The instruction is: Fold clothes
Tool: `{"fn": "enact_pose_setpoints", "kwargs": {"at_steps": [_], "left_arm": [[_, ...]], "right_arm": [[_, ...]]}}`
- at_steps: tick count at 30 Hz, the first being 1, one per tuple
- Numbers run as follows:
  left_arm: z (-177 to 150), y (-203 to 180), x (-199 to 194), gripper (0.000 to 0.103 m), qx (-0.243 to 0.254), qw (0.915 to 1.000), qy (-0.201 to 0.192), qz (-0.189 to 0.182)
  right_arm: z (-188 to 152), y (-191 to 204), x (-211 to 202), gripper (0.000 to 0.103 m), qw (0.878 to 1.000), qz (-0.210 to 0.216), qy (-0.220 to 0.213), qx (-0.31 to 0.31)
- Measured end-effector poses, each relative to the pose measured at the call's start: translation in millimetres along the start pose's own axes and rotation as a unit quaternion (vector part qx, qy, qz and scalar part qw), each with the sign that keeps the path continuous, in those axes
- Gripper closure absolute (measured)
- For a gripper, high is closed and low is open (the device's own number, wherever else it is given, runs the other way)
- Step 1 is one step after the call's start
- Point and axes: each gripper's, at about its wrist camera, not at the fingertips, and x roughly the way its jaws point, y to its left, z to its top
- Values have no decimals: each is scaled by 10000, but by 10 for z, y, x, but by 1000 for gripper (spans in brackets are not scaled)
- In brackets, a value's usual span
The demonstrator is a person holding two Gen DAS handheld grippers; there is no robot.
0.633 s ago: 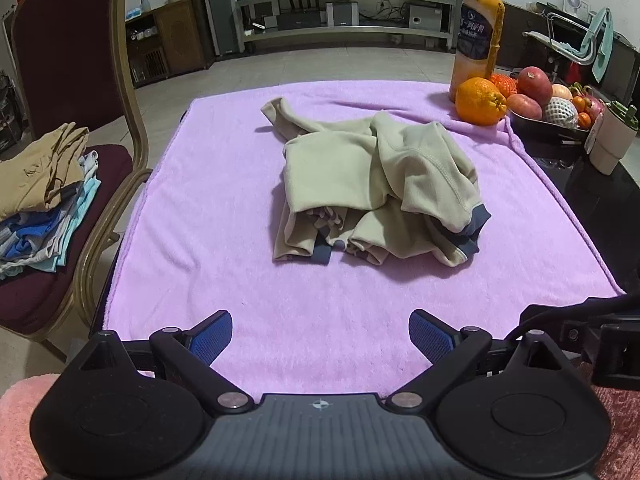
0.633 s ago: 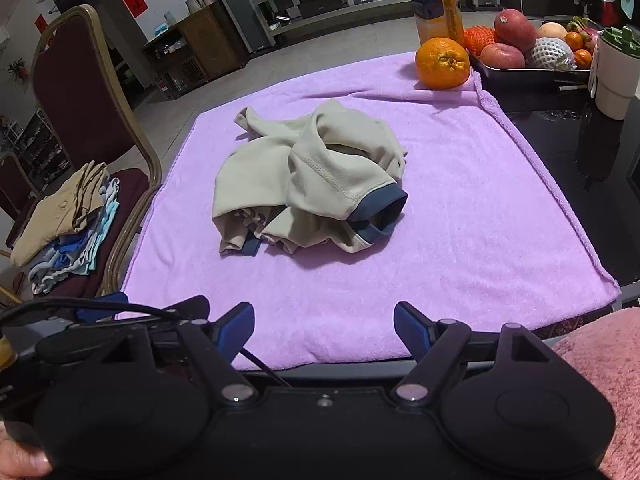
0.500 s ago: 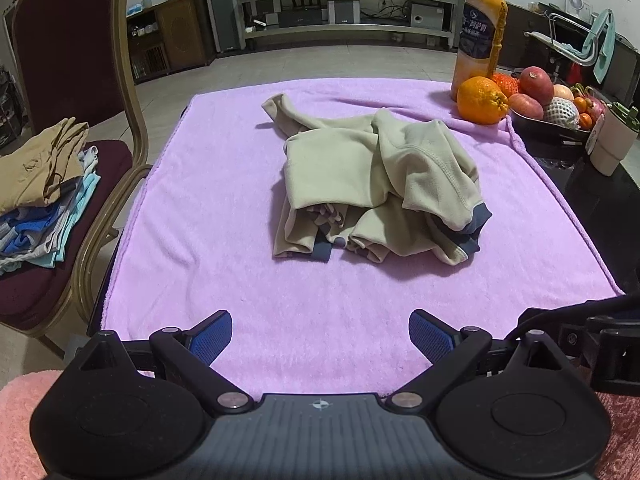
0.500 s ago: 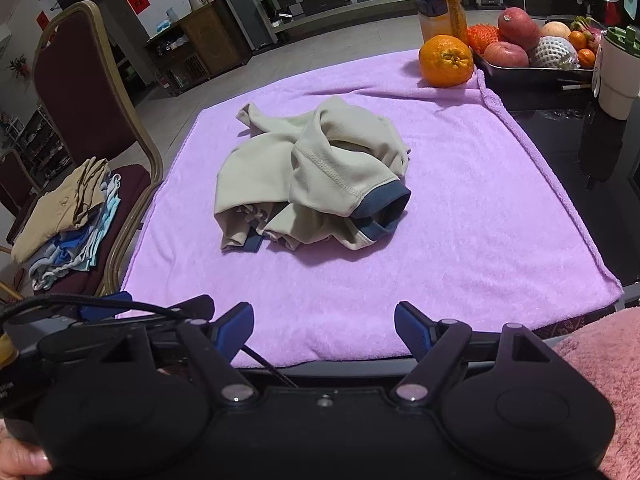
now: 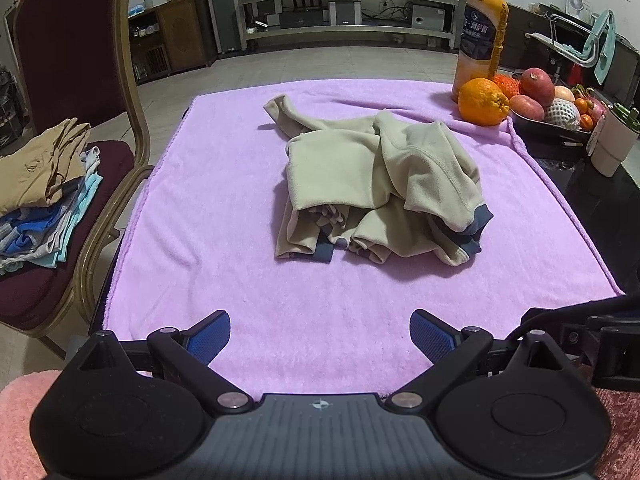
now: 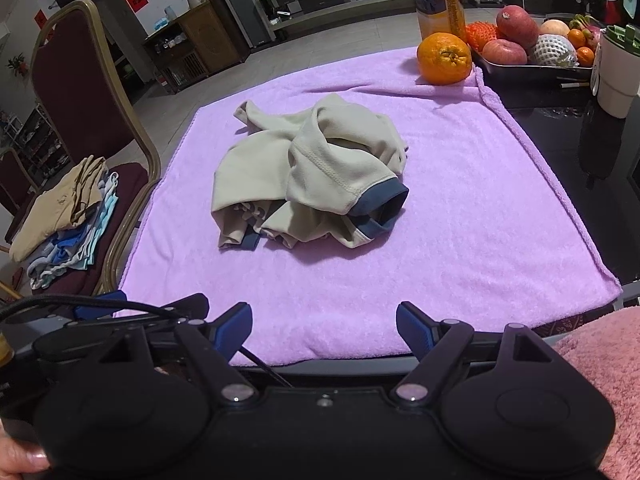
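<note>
Beige garment [image 5: 380,188], crumpled, lies ahead of both claws on purple towel [image 5: 224,216]; one sleeve trails to far left, blue cuffs nearest.

Left gripper [image 5: 320,338] wide, empty. Right gripper [image 6: 324,328] wide, empty.

Right view alone shows red wall banners; left view a folded-clothes stack [image 5: 44,192] on chair left. Orange [image 5: 484,102] and juice bottle [image 5: 482,32] far right.

Crumpled beige garment [image 6: 308,176] on purple towel [image 6: 460,200]
</note>
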Motion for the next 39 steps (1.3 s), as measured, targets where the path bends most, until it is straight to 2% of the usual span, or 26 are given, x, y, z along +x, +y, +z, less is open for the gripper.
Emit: {"fn": "enact_pose_setpoints", "kwargs": {"at_steps": [39], "left_arm": [[-6,21,16,5,-30,10000,48,58]], "right_arm": [[-2,-6,21,21,10000,-13,51,-16]]}}
